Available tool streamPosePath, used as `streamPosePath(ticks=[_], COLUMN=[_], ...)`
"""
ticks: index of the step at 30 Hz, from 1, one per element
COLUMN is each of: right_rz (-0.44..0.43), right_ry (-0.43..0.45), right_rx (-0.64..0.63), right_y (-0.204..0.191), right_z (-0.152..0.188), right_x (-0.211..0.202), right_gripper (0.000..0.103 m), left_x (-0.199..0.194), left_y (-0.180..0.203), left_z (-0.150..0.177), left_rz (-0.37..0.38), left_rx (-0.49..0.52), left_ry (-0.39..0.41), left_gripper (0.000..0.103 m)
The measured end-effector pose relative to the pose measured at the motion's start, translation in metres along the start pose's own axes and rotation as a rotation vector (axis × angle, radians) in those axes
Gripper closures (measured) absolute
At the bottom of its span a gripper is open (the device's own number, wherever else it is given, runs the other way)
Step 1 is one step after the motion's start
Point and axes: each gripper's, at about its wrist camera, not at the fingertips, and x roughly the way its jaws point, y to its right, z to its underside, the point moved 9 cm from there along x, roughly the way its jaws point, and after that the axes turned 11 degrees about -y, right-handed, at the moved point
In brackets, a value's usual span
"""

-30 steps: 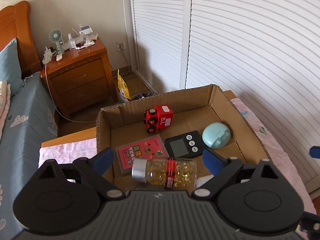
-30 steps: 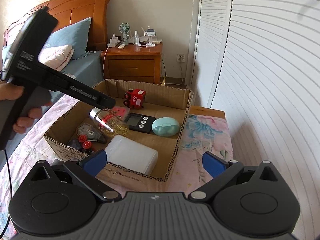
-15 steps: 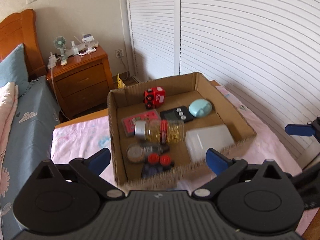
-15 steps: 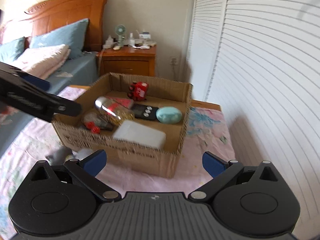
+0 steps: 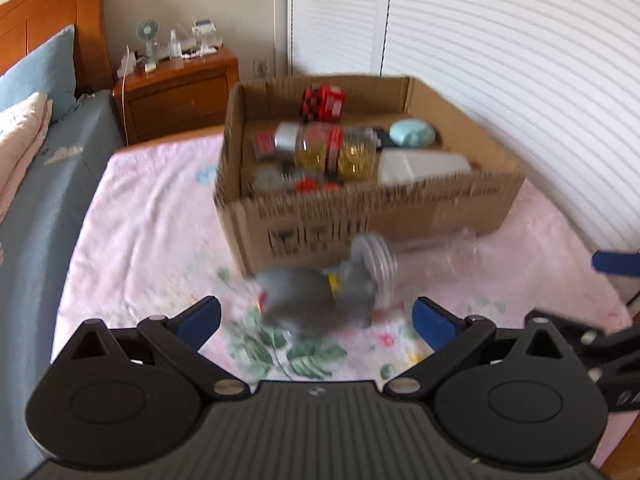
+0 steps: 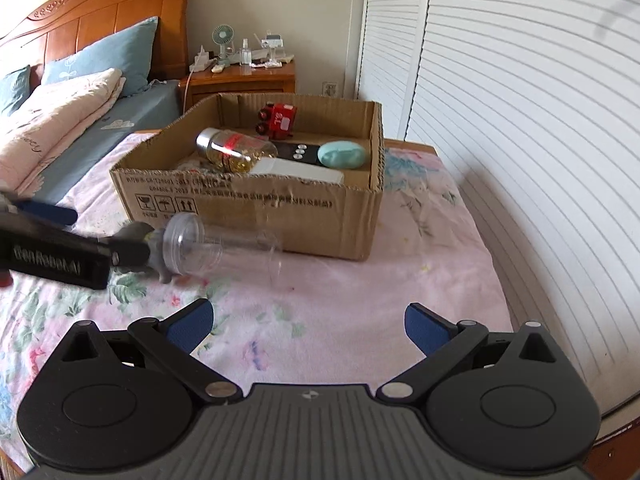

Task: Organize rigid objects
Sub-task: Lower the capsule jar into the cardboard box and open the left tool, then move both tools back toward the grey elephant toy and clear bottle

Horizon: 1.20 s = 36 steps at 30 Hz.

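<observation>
A cardboard box sits on the pink floral bedspread. It holds a jar of yellow capsules, a red toy truck, a teal case, a white box and a black timer. In front of the box lie a grey toy animal and a clear plastic jar on its side. My left gripper is open just before the grey toy. My right gripper is open and empty, nearer than the clear jar.
A wooden nightstand with a small fan stands behind the box. Pillows and a wooden headboard are at the left. White louvred doors run along the right. The left gripper's body shows at the left of the right wrist view.
Both grippers have drawn back from the box. The left one has dropped low, so the grey toy and clear jar on the bedspread have come into view.
</observation>
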Motion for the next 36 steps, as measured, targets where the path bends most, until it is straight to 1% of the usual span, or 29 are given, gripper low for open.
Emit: streamPosePath(ticks=[2,5,9,14,18,21,26,29,34,36], right_rz=[-0.008,-0.01,-0.019,-0.014,-0.016,-0.023,-0.063,-0.083,-0.08,-0.077], right_ry=[-0.005,-0.013,-0.03,-0.048,-0.052,-0.051,-0.038,-0.015,0.03,0.034], right_rx=[0.01,0.017,0.025,0.02,0.022,0.021,0.02,-0.007,-0.073,-0.082], right_y=[0.002,0.003,0.004,0.004,0.004,0.002,-0.009,-0.023,-0.047,-0.054], right_z=[0.0,0.002,0.003,0.003,0.001,-0.001,-0.012,-0.022,-0.04,-0.046], right_x=[0.003,0.006,0.013,0.02,0.022,0.024,0.026,0.023,0.023,0.028], right_gripper=[0.0,0.0,0.0,0.0,0.0,0.0,0.0,0.0,0.0,0.0], left_x=[0.011,0.024,0.034,0.044,0.046,0.045,0.042,0.039,0.031,0.028], left_y=[0.002,0.004,0.002,-0.007,-0.013,-0.021,-0.026,-0.024,-0.022,-0.024], left_z=[0.005,0.011,0.009,0.01,0.012,0.014,0.018,0.02,0.03,0.033], left_rz=[-0.011,-0.003,-0.038,-0.064,-0.04,-0.084,-0.071,-0.065,-0.024,-0.011], left_rx=[0.002,-0.003,0.006,-0.002,-0.02,-0.026,-0.029,0.006,0.077,0.081], left_ry=[-0.02,-0.043,-0.028,-0.043,-0.049,-0.046,-0.047,-0.048,-0.054,-0.049], left_gripper=[0.002,0.002,0.002,0.002,0.001,0.001,0.001,0.001,0.001,0.001])
